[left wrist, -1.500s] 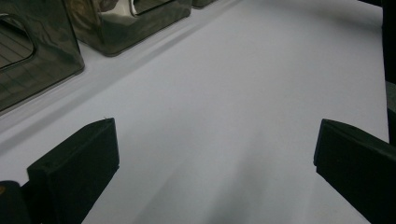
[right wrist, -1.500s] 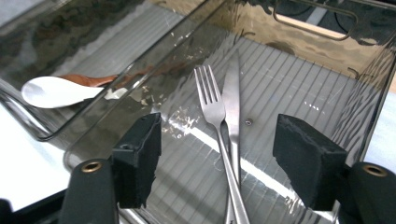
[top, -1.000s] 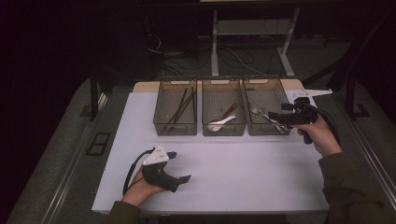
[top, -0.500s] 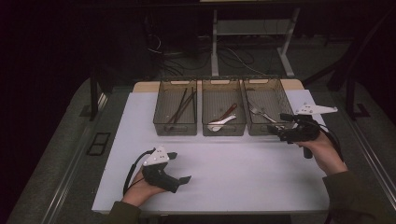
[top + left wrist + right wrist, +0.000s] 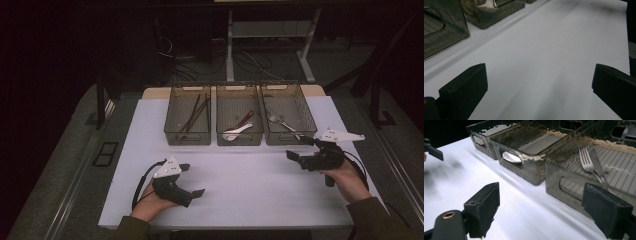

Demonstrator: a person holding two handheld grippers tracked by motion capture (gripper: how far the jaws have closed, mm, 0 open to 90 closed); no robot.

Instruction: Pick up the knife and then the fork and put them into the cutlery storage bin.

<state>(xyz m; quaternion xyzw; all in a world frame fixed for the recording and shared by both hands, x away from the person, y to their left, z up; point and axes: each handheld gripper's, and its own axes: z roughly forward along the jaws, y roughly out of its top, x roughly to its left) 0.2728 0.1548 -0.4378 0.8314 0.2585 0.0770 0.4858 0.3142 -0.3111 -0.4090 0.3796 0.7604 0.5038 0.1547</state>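
Both claws are empty rn. The right gripper sits over the white table w/ its jaws wide apart, they've just been opening further, and there's nothing between them, just bare tabletop. The right bin is right ahead of it, just beyond the jaw tips, not touching. In the right gripper view the fork and a knife lie side by side on the ribbed floor of that bin, just past the right-hand jaw.

Next bin further from the claw, the middle bin, has a white spoon and a reddish one beside it. You can see the spoon bowl thru the handle cutout. The far bin holds dark chopsticks, well away from the right claw.

The left gripper rests low on the near part of the table, jaws also spread wide, nothing in them. Its own view has plain white table between the jaws and the bin walls up ahead to one side, well apart.

Labels: there's some embossed marking on the middle bin's front wall, too small and blurry to read. No other writing I can make out.
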